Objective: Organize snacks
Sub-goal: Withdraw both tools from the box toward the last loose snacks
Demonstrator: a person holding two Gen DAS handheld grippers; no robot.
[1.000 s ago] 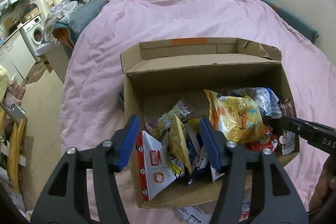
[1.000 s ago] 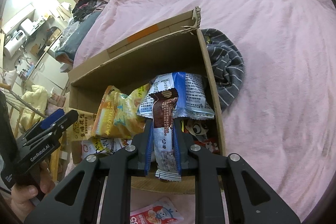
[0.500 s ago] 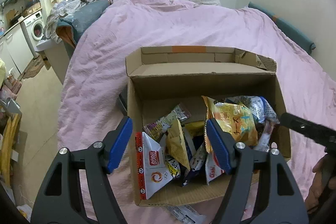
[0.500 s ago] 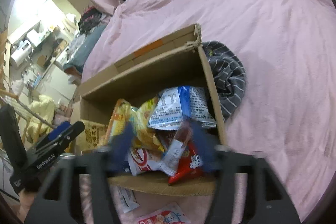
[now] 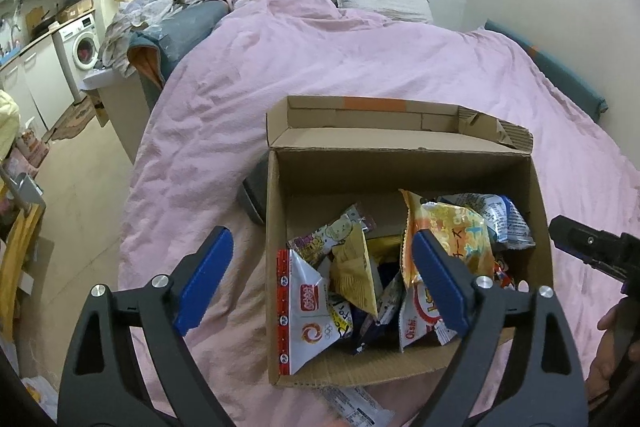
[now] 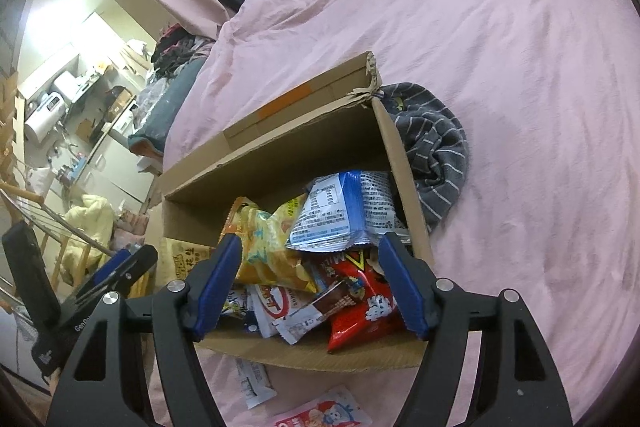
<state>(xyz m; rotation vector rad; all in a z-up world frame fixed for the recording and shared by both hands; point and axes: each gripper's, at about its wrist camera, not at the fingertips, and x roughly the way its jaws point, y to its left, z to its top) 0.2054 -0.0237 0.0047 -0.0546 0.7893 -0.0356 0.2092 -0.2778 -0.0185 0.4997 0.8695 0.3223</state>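
Note:
An open cardboard box [image 5: 276, 211] [image 6: 404, 171] sits on a pink bed cover and holds several snack packets. A brown-and-white wafer bar [image 6: 316, 311] lies in it on a red packet [image 6: 368, 307], beside a yellow chip bag [image 6: 268, 243] [image 5: 452, 239] and a blue-white packet [image 6: 344, 211]. My right gripper [image 6: 310, 259] is open and empty above the box's near edge. My left gripper [image 5: 320, 259] is open and empty above the box's left half, over a white triangular packet [image 5: 304, 311].
Two loose packets [image 6: 252, 379] [image 6: 324, 411] lie on the cover in front of the box. A striped grey cloth [image 6: 436, 143] lies against the box's right side. The bed's left edge drops to a floor with a washing machine [image 5: 82, 45].
My right gripper opened and let the wafer bar drop into the box, then drew back. My left gripper opened wider and lifted back from the box.

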